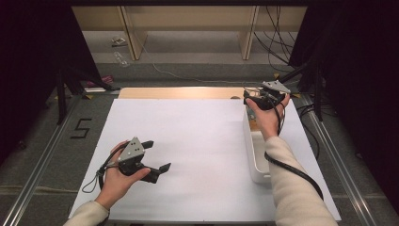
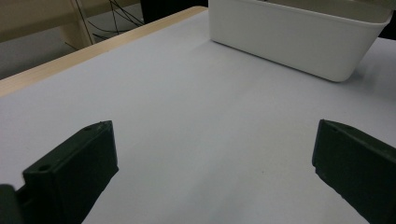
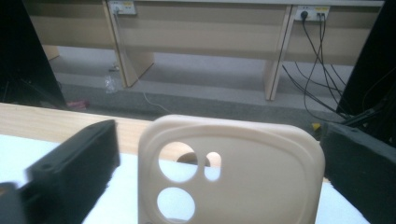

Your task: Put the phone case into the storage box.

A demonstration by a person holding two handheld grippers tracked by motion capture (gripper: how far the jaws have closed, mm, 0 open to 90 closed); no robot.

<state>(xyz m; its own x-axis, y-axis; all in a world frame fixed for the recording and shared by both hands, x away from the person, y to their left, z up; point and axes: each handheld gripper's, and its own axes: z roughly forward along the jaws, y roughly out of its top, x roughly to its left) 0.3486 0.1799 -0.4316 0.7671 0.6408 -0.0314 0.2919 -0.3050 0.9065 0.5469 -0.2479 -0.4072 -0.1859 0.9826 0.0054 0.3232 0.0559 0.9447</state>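
While the right gripper (image 1: 256,96) hangs over the far end of the white bin (image 1: 256,162), here is how it reads from where I stand:

right jaws: one on each side of a beige phone case (image 3: 231,172), seen in the right gripper view. Case stands upright between them, camera cut-outs toward the lens. Contact at the edges is not visible, so I cannot tell if it is pinched or just framed.
case position: between the right jaws, above the bin's far end near the table's back right corner.
step in hand: looks like lifting the case out of the bin, or lowering it in (direction not readable from a still).
doing it well: keep the case vertical, squeeze on the flat side edges, not the rounded corners; clear the bin rim before any sideways travel.
left gripper (image 1: 157,157): jaws spread wide, nothing between them, low over the white table sheet (image 1: 197,141) at front left.
bin: long white tub along the right edge, well apart from the left gripper.
obstructions: bin wall next to the case; right cable (image 1: 294,172) draped along the sleeve could drag on the rim.
surroundings: bare wood strip (image 1: 183,92) at the table's back edge, desks and wall cables behind.
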